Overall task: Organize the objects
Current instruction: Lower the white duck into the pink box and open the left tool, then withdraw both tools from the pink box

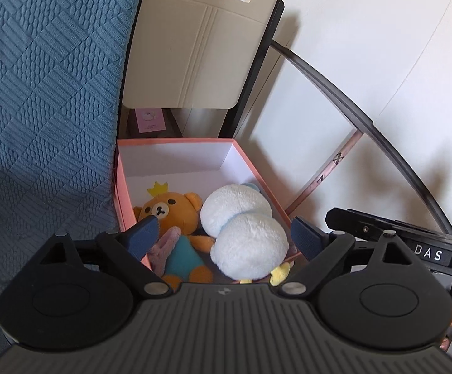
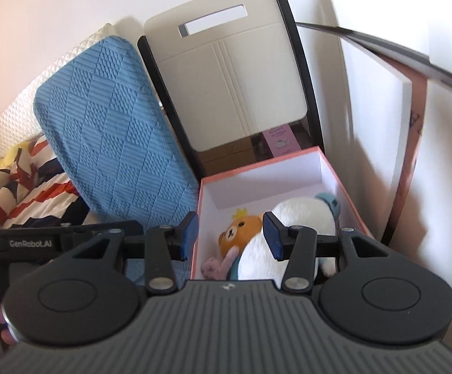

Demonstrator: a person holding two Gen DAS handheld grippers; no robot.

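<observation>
A pink box (image 1: 251, 163) with white inner walls stands on the floor beside a blue couch; it also shows in the right wrist view (image 2: 344, 184). Inside lie an orange bear plush (image 1: 176, 215) with a teal shirt, a white fluffy plush (image 1: 241, 227) with yellow feet, and a small pink plush (image 1: 163, 249). The bear (image 2: 238, 230) and white plush (image 2: 300, 215) show in the right wrist view too. My left gripper (image 1: 223, 233) is open and empty above the box. My right gripper (image 2: 230, 237) is open and empty over the box's near left wall.
A blue quilted cushion (image 2: 113, 131) leans left of the box. A beige chair back (image 2: 235, 71) stands behind it. The box lid (image 2: 410, 162) leans on the wall at right, under a dark curved bar (image 1: 350, 99). Striped bedding (image 2: 29, 184) lies far left.
</observation>
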